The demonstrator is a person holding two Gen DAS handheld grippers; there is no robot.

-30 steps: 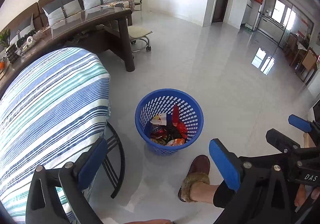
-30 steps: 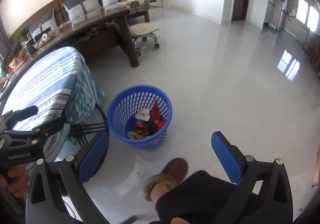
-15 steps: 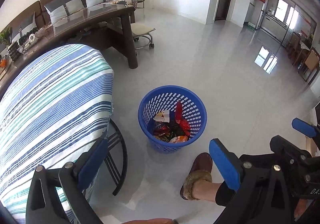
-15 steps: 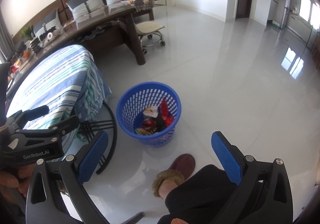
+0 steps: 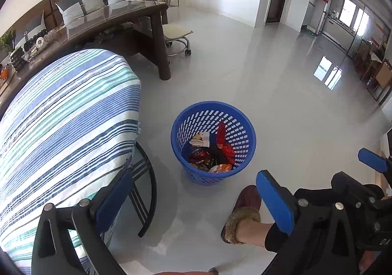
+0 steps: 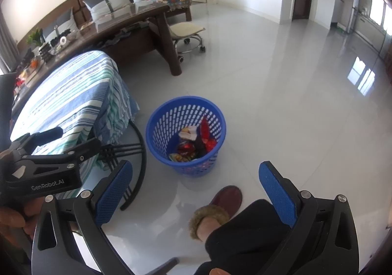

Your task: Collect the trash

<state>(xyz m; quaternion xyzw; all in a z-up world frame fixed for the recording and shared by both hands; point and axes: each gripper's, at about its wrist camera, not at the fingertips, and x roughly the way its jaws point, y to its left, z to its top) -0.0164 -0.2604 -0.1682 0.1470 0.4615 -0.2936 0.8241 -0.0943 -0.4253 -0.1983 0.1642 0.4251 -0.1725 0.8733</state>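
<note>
A blue perforated waste basket (image 5: 241, 125) stands on the pale floor, also seen in the right wrist view as the basket (image 6: 159, 125). Inside lie several wrappers (image 5: 210, 152), red, orange and white, showing as wrappers (image 6: 193, 145) from the right wrist. My left gripper (image 5: 193, 197) hangs open and empty, above and short of the basket. The right gripper (image 6: 194, 189) is open too, with nothing between its blue pads. The left gripper's black body (image 6: 44, 164) shows at the left of the right wrist view, and the right gripper's fingers (image 5: 372, 159) at the right of the left wrist view.
A round table under a blue-striped cloth (image 5: 61, 115) stands left of the basket on black curved legs (image 5: 147, 191). A person's foot in a brown slipper (image 5: 242, 211) is just in front of the basket. A dark long table (image 5: 122, 17), a wheeled stool (image 5: 176, 34) and a sofa lie beyond.
Both cameras have shifted slightly, so the basket sits a little further right in both views. Both grippers stay open and empty.
</note>
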